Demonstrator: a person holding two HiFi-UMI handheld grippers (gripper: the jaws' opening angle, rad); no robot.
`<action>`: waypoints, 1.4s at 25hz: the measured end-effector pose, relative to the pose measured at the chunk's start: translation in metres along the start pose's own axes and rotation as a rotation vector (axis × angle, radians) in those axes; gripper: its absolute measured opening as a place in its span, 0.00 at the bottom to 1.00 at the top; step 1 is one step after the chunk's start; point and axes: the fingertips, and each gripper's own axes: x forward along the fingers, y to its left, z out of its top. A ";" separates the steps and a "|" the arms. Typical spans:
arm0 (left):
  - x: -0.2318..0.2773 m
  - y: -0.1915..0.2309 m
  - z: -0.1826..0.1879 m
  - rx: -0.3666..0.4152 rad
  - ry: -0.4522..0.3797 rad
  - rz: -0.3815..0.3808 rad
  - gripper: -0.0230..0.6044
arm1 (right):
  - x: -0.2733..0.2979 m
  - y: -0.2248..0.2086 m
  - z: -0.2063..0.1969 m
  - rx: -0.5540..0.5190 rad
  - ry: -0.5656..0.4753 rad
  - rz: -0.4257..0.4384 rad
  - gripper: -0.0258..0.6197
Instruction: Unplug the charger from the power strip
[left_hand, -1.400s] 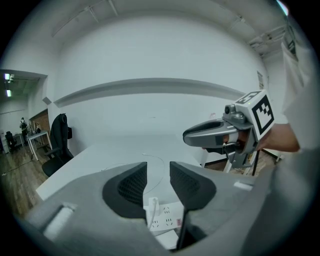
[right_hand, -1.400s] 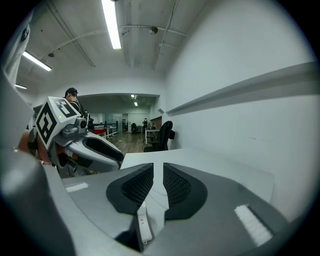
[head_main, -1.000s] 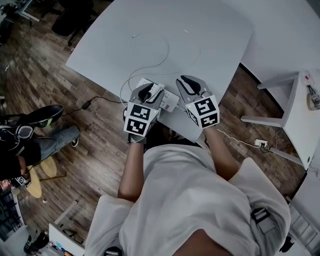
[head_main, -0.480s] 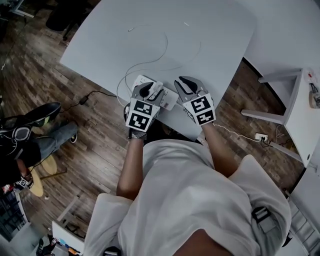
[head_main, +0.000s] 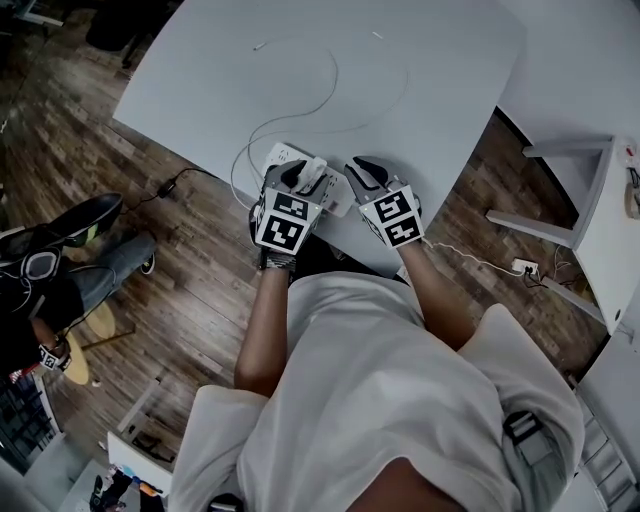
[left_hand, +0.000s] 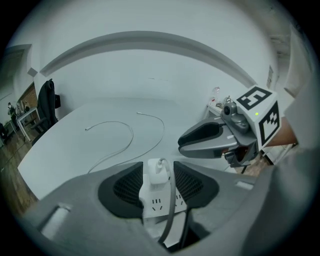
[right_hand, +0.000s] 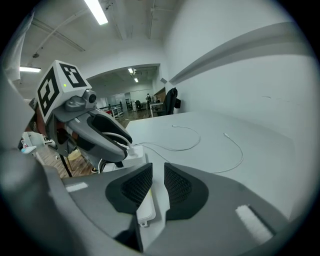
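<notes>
1 boxy white charger (left_hand: 156, 171) (cord on top) sits in 1 white power strip (left_hand: 156, 204). The jaws of both have just been opening and stand apart: the left gripper (left_hand: 159, 176) flanks the charger, the right gripper (right_hand: 158, 175) the strip's end.

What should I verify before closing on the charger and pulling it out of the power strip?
1. Charger seated in power strip: ok, plugged in.
2. Left gripper around charger: ok; its jaws have just been opening, charger between them, pads not pressing.
3. Right gripper bracing strip: not ok; its jaws have just been opening, strip's end shows in their narrow gap, ungripped.
4. White cable clear of grippers: ok, loops away across the table.
5. Dark cord over the strip between the left jaws: cannot tell whose.
</notes>
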 end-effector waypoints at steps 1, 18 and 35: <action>0.002 0.000 -0.002 -0.003 0.011 -0.001 0.33 | 0.003 0.000 -0.004 0.002 0.011 0.004 0.16; 0.031 0.004 -0.019 -0.009 0.071 0.003 0.33 | 0.033 0.006 -0.052 0.006 0.129 0.024 0.17; 0.035 0.009 -0.020 -0.046 0.056 0.023 0.26 | 0.033 0.003 -0.054 0.084 0.073 0.014 0.16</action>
